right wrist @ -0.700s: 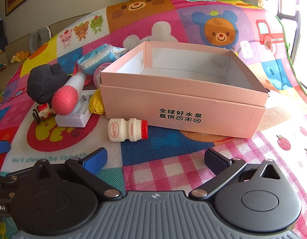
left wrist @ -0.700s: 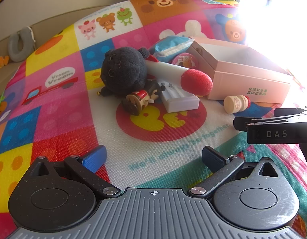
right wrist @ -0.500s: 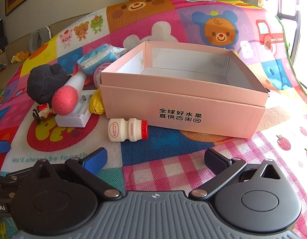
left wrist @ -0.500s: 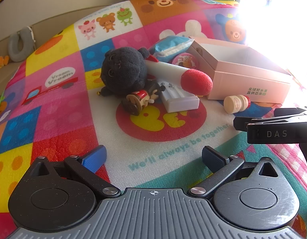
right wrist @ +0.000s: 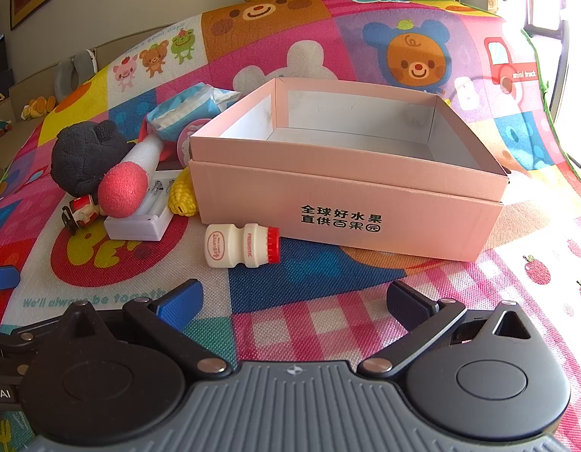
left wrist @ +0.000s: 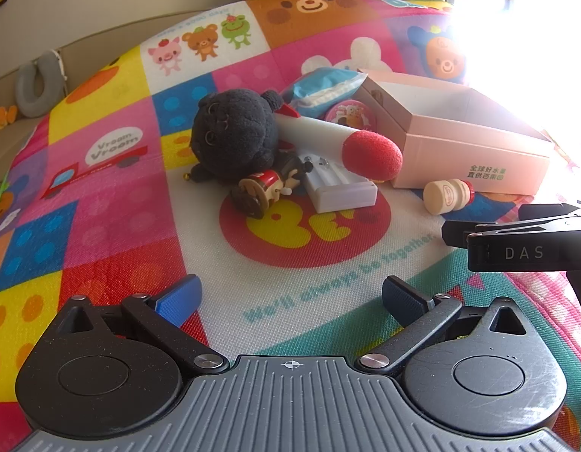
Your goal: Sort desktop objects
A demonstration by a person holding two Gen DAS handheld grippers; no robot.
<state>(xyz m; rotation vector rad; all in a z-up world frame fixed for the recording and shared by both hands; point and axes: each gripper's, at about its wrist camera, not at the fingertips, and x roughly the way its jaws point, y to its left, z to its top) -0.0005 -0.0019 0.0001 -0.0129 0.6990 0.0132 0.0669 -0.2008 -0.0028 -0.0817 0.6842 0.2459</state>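
Observation:
An open pink box (right wrist: 365,203) (left wrist: 467,150) stands on the colourful play mat; I see nothing inside it. Left of it lies a pile: a black plush (left wrist: 234,139) (right wrist: 83,154), a toy microphone with a red foam head (left wrist: 369,154) (right wrist: 122,188), a small figurine (left wrist: 262,190) (right wrist: 81,211), a white battery case (left wrist: 337,186) (right wrist: 143,218), a yellow corn toy (right wrist: 183,196), a blue tissue pack (left wrist: 324,88) (right wrist: 185,111) and a round pink tin (left wrist: 348,113). A small yogurt bottle (right wrist: 241,245) (left wrist: 446,196) lies on its side before the box. My left gripper (left wrist: 290,297) and right gripper (right wrist: 294,301) are open and empty, short of everything.
The right gripper's body (left wrist: 523,241) shows at the right edge of the left wrist view. A blue fingertip of the left gripper (right wrist: 2,277) shows at the left edge of the right wrist view. A grey neck pillow (left wrist: 38,88) lies beyond the mat's far left edge.

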